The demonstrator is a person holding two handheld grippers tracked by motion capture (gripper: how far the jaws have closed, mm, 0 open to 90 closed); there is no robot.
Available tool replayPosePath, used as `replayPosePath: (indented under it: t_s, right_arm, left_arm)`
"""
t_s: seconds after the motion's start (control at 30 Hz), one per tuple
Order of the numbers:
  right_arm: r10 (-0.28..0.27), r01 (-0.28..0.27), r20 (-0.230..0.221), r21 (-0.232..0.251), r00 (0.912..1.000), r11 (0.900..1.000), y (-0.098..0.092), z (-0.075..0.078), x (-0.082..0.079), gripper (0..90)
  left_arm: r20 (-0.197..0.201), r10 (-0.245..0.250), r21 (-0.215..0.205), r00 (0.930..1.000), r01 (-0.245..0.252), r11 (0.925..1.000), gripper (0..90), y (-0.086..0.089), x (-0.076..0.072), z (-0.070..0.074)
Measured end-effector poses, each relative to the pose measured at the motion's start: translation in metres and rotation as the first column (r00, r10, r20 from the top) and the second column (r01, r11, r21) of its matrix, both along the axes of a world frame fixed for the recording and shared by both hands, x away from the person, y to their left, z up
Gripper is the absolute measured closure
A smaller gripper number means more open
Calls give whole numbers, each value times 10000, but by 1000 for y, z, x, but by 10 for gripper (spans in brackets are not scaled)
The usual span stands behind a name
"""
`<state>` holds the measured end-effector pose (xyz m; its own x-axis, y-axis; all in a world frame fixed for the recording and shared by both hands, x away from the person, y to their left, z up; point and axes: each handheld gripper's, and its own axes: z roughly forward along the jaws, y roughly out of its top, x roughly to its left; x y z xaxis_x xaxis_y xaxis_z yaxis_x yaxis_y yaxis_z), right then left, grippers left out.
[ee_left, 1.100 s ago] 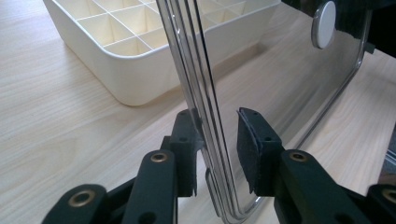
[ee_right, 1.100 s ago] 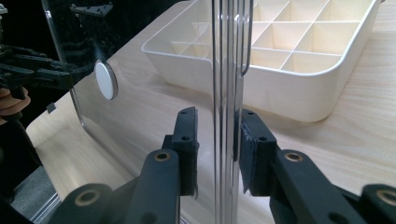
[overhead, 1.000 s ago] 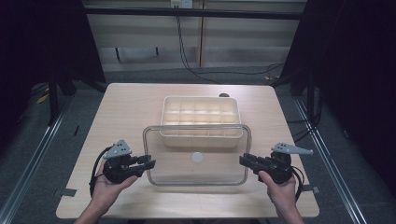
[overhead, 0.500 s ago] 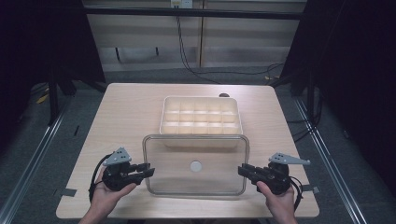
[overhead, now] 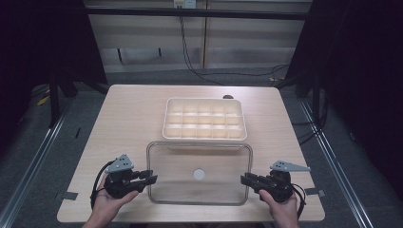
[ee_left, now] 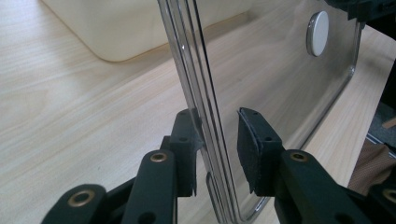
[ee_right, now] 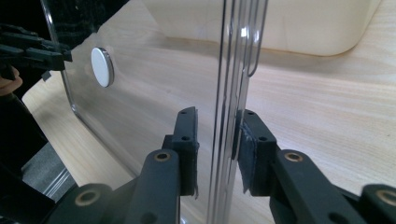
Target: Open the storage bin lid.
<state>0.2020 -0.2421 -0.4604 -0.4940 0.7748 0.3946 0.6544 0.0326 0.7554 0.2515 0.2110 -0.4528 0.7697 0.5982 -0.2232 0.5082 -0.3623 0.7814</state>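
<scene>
Both tongs are clamped on the clear rectangular plastic lid (overhead: 198,172): the left tongs (overhead: 151,179) on its left rim, the right tongs (overhead: 244,179) on its right rim, probably to carry it level. It hangs over the pale wooden counter (overhead: 128,118), just in front of the cream compartmented plastic tray (overhead: 205,118). The gripper views show the rim between the pads (ee_left: 250,144).

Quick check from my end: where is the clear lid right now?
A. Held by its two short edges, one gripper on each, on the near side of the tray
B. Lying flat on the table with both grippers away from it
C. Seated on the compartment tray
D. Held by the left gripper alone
A: the left gripper and the right gripper each clamp one short edge of the clear lid, which sits nearer the person than the compartment tray.
</scene>
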Motion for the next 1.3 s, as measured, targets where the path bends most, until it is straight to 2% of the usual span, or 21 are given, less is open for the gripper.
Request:
replayPosePath:
  t_s: [0.27, 0.43, 0.73, 1.03, 1.17, 1.3]
  right_arm:
    - [94, -96, -86, -228, 9999, 9997, 3, -4, 4, 690]
    - [63, -73, -284, -338, 9996, 9994, 4, -9, 9, 663]
    - [85, -114, -460, -646, 9989, 9978, 5, -13, 17, 621]
    - [-110, 67, -649, -656, 9978, 9978, 2, -17, 23, 593]
    - [-118, 67, -756, -680, 9971, 9977, 2, -20, 26, 572]
    - [-155, 59, -948, -1003, 9954, 9949, 6, -25, 30, 514]
  left_arm:
    - [-105, 136, 44, 9999, -135, 9999, 652, 0, 3, -5]
    - [-162, 156, 264, 9997, -151, 9995, 628, -2, 10, -10]
    - [-415, 115, 243, 9991, -105, 9996, 612, -4, 16, -15]
    - [-436, -203, 281, 9988, 215, 9994, 597, -7, 20, -19]
    - [-588, -256, 289, 9979, 273, 9992, 594, -7, 21, -21]
    - [-608, -239, 601, 9979, 276, 9978, 575, -10, 22, -24]
